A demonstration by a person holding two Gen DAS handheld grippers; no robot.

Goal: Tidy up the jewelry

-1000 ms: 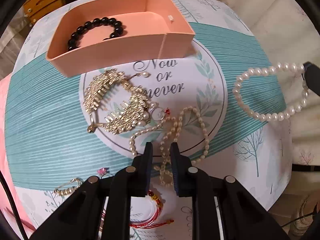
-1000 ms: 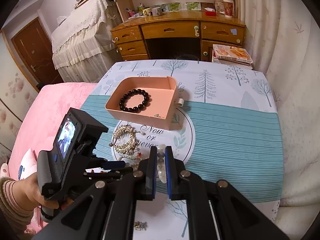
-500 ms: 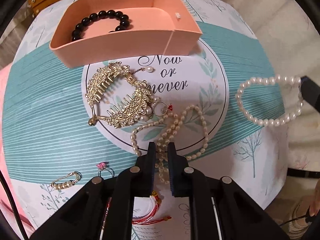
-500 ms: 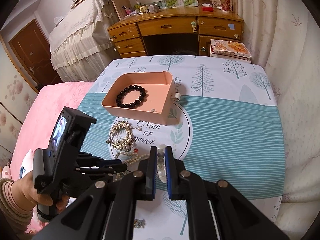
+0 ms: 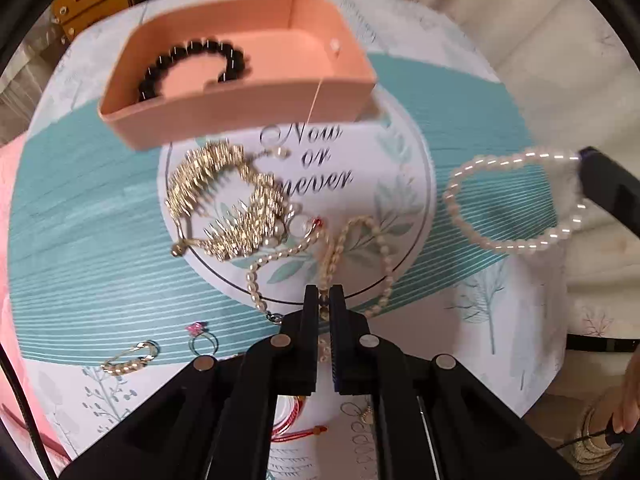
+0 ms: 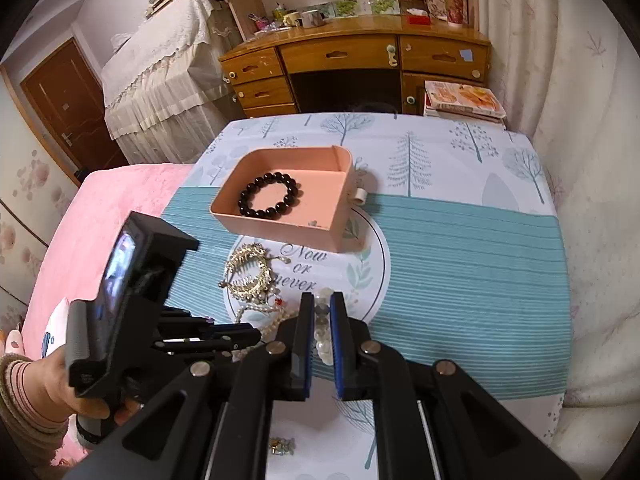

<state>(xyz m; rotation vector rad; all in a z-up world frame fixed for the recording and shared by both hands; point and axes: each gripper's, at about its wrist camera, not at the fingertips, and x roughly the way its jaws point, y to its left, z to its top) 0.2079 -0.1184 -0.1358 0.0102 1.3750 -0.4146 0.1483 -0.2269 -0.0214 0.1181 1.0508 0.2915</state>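
Note:
A pink box [image 5: 240, 112] [image 6: 340, 224] on the table holds a black bead bracelet [image 5: 192, 64] [image 6: 269, 196]. My left gripper [image 5: 324, 300] is shut on a small-pearl necklace [image 5: 352, 240] that trails over the round "Now or never" print. A gold leaf hair comb [image 5: 224, 200] [image 6: 248, 272] lies just left of it. My right gripper [image 6: 322, 308] is shut on a large-pearl bracelet [image 5: 516, 200] [image 6: 322, 328] and holds it in the air to the right of the necklace.
A pearl pin [image 5: 128, 360], a pink-stone ring [image 5: 202, 338] and a red cord bracelet [image 5: 296, 420] lie near the front edge. A small gold piece [image 6: 282, 446] lies by the right gripper. A wooden desk [image 6: 360, 64] stands beyond the table, a pink bed [image 6: 100, 220] to the left.
My left gripper has closed from open onto the small-pearl necklace and lifted slightly. My right gripper stays shut on the pearl bracelet and has pulled back a little.

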